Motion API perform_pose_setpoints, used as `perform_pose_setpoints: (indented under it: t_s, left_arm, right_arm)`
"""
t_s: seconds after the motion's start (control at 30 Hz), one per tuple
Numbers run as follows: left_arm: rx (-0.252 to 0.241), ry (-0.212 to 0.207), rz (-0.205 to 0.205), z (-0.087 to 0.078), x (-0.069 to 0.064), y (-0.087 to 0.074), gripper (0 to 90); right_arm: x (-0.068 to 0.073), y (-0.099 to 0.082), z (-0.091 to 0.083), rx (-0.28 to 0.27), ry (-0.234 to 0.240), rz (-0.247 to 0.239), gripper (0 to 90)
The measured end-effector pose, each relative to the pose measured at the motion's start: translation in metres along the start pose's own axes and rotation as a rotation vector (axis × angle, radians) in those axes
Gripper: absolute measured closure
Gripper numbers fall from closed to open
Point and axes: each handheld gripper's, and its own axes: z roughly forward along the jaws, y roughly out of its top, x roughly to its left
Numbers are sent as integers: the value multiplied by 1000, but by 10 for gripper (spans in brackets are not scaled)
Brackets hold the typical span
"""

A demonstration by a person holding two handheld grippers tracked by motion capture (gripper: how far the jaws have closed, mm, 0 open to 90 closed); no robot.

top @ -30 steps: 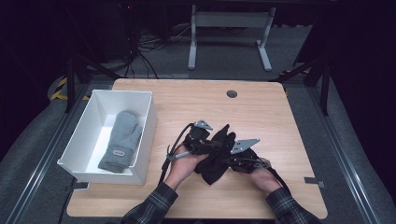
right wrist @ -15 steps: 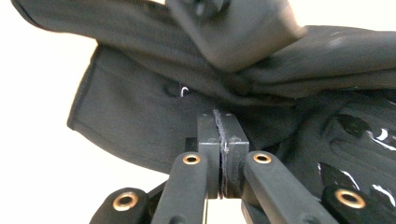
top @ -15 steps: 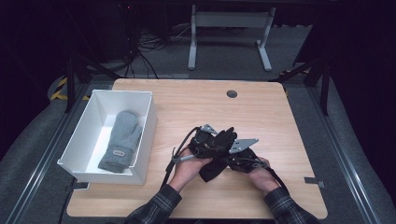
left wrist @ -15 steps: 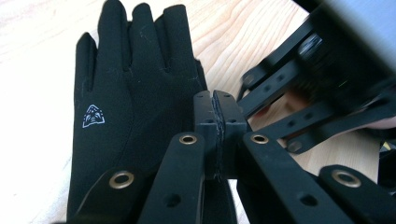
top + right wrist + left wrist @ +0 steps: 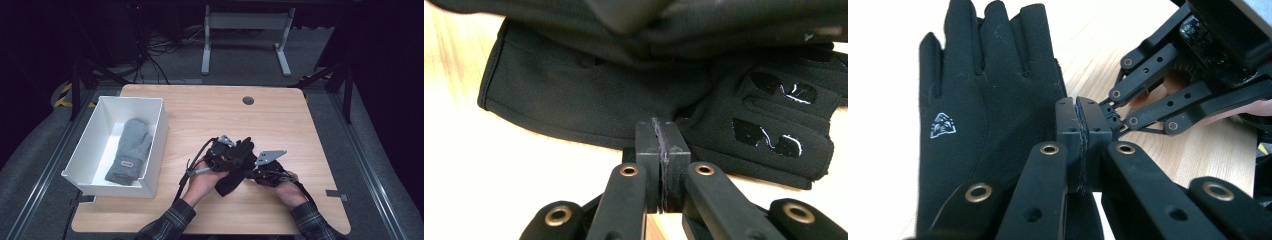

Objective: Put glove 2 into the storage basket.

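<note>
The left claw (image 5: 1082, 131) had its jaws pressed together w/ a thin bit of black cloth pinched in the seam, so it looked clamped on an edge of the black glove (image 5: 983, 115). The right claw (image 5: 662, 145) was shut the same way, jaws tight together w/ dark threads showing in the gap, prob. nipping the glove (image 5: 614, 107) too, tho I couldn't be sure how much it had. From the left claw, the glove lay right in front & a bit to one side, flat on the desk (image 5: 1193, 155), its fingers pointing away from the claw. So its long way ran cuff-near, fingers-far. From the right claw the glove lay across, side to side. In the high view both claws met at the glove (image 5: 235, 167), touching it, near the person's edge of the desk (image 5: 280, 120). The left claw (image 5: 220, 157) sat nearer the white box (image 5: 102, 117), which held a grey mitten (image 5: 131, 150), well apart from the glove, off to the left.
</note>
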Motion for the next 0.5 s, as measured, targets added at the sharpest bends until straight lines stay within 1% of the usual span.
perform_pose_setpoints:
  t_s: [0.13, 0.2, 0.23, 0.27, 0.33, 0.37, 0.5]
  left_arm:
    - [13, -4, 6, 4, -2, -1, 899]
    - [27, 8, 14, 7, -3, -2, 899]
    - [32, 6, 14, 8, -2, -3, 899]
    - [33, 1, 4, 10, -1, -4, 899]
    - [43, 5, 6, 14, -1, -6, 899]
    - [55, 9, 11, 15, -1, -7, 898]
    - [84, 10, 6, 23, 1, -11, 897]
  right_arm:
    - [1, 2, 3, -7, -2, -4, 900]
    - [1, 3, 5, -8, -3, -4, 900]
    - [0, 3, 5, -11, -3, -4, 900]
    - [1, 3, 6, -11, -4, -3, 900]
    - [1, 3, 6, -9, -2, 1, 900]
    - [1, 3, 6, -9, -3, 0, 900]
    - [0, 2, 3, 3, -10, -2, 900]
